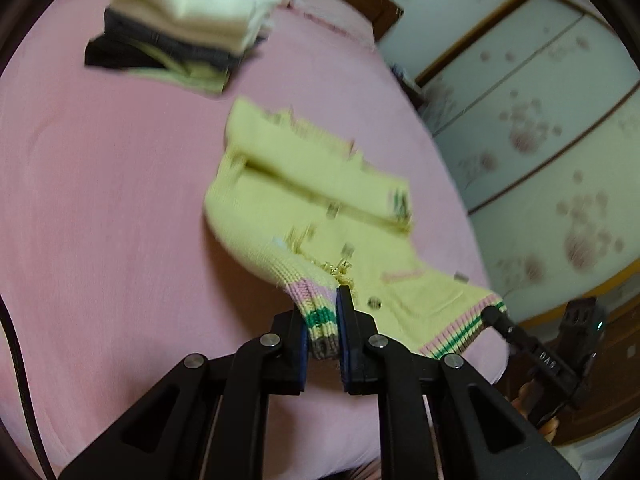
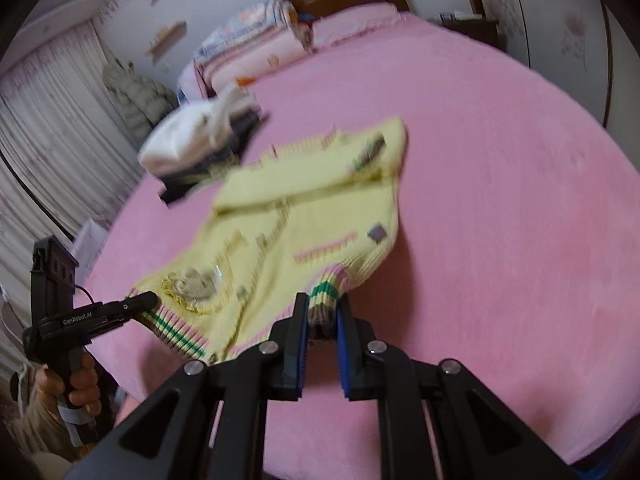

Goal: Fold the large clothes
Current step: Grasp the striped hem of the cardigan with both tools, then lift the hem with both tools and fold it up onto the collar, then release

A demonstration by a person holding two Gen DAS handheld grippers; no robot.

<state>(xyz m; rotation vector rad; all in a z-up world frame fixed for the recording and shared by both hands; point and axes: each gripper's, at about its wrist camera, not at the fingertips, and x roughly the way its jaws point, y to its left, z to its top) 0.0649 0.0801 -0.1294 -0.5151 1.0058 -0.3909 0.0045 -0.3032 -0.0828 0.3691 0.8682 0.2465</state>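
Observation:
A pale yellow knit cardigan [image 1: 304, 208] with a pink, green and brown striped hem lies on the pink bed, its sleeves folded across the chest. My left gripper [image 1: 322, 320] is shut on the hem's left corner. My right gripper [image 2: 322, 316] is shut on the hem's right corner, and it also shows in the left wrist view [image 1: 494, 314]. The cardigan shows in the right wrist view [image 2: 312, 208], with the left gripper [image 2: 148, 302] at its other corner. Both corners are lifted a little off the bed.
A stack of folded clothes [image 1: 180, 28] sits farther up the pink bed [image 1: 100, 200], also in the right wrist view [image 2: 200, 148]. Folded quilts and pillows [image 2: 256, 40] lie by the wooden headboard. A flowered wardrobe [image 1: 540, 120] stands right of the bed.

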